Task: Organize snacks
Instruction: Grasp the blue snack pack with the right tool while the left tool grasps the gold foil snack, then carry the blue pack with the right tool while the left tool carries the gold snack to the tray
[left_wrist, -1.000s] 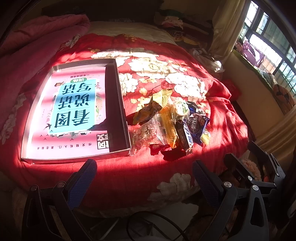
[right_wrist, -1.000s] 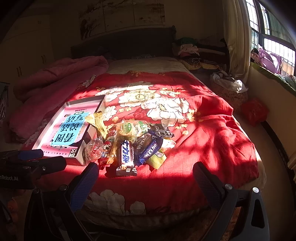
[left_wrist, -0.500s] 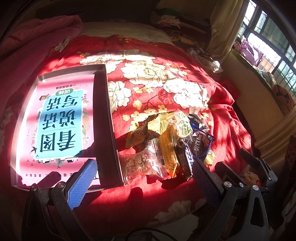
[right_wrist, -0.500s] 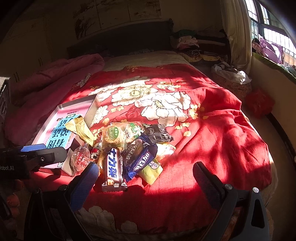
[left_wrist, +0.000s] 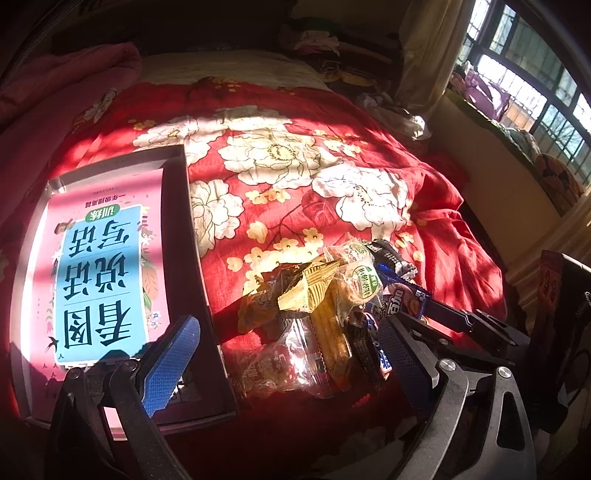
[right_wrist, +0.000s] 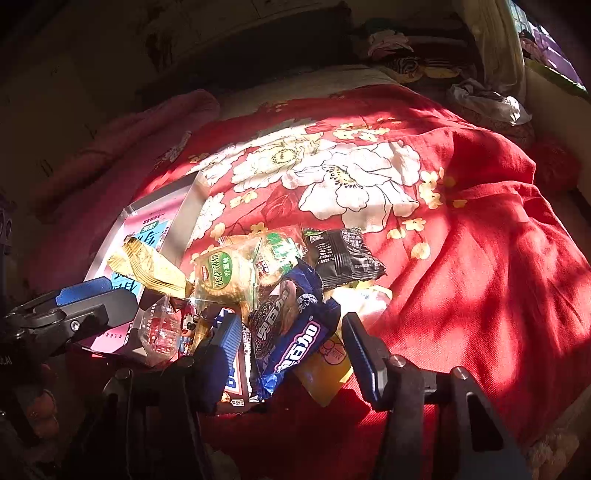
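Nothing is sorted yet: your snack pile (right_wrist: 273, 295) lies just beside the box (left_wrist: 184, 258), which holds only a book. Both grippers, left gripper (left_wrist: 288, 365) and right gripper (right_wrist: 291, 350), are spread and hold nothing.

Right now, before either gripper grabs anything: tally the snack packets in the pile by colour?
Blue: 2, the blue cookie packet and the blue-white bar
Black: 1, the black packet
Yellow: 2, the gold crinkled wrapper and the flat yellow packet
Clear, green label: 2
Clear, red print: 1
White: 1
Total: at least 9; the pile overlaps.
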